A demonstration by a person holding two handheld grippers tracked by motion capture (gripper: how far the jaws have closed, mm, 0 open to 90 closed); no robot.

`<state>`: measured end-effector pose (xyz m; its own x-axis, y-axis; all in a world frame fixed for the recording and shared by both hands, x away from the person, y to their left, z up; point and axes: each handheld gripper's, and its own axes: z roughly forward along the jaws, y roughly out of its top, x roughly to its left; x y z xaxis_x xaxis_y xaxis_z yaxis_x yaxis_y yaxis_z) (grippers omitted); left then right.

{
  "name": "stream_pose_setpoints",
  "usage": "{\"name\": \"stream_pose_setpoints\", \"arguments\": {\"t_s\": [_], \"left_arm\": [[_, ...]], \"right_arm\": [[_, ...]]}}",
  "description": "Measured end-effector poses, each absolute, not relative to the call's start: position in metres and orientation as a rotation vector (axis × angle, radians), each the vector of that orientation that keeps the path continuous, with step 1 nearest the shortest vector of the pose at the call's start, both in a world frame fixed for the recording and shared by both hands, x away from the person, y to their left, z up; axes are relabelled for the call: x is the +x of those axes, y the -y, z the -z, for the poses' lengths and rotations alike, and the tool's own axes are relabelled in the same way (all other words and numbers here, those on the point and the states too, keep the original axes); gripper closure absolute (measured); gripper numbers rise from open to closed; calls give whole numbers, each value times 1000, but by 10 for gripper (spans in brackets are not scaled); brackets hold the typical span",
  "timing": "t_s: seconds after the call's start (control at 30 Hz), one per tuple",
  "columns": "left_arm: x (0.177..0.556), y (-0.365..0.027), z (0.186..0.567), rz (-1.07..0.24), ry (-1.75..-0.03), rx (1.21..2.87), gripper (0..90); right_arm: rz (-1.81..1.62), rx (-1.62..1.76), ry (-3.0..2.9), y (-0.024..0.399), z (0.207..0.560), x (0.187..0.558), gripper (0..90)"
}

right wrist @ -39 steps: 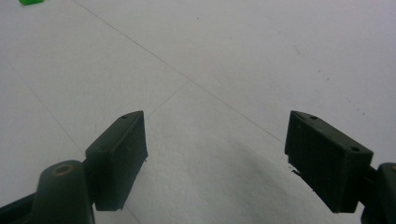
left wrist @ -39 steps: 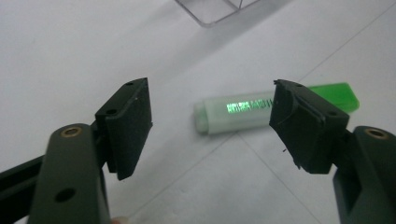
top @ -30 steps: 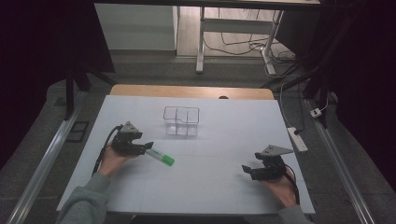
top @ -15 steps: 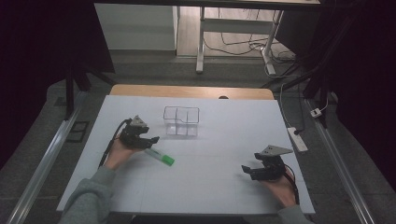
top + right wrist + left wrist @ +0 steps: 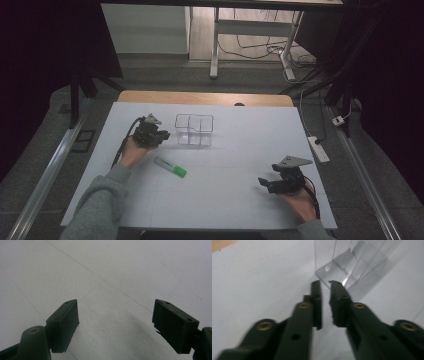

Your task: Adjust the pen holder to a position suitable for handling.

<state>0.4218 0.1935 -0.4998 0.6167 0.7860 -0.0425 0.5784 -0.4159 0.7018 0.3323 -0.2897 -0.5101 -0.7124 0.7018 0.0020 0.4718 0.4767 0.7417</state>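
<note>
A: Left hand-held gripper (image 5: 161,136)?

B: Jaws have just been closing and now stand nearly together, nothing between them (a thin slit of counter shows through in the left gripper view). Tips point at the near corner of the clear divided box (image 5: 194,129), just short of its wall; touching or not, cannot tell.

A: And the box from that hand-held gripper's own camera?

B: Clear divided box (image 5: 352,262) stands directly ahead of the tips, upright on the white counter (image 5: 225,195).

A: The green marker?

B: Green marker (image 5: 170,167) lies flat on the counter, behind and to the side of the left hand-held gripper, near the left hand's wrist, apart from the box.

A: Right hand-held gripper (image 5: 264,183)?

B: Jaws wide apart, empty; bare counter between the pads (image 5: 62,325) in its own view. It sits well apart from the marker and the box, with the grey plate on top.
</note>
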Motion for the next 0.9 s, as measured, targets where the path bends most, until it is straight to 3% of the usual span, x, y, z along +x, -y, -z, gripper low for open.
{"name": "stream_pose_setpoints", "arguments": {"t_s": [0.2,0.9], "left_arm": [[433,-187,504,-324,-1067,2145,890],[442,-162,507,-297,-1021,2204,889]], "right_arm": [[-1086,1003,-2418,290,511,332,212],[-1075,998,-2437,290,513,333,212]]}}
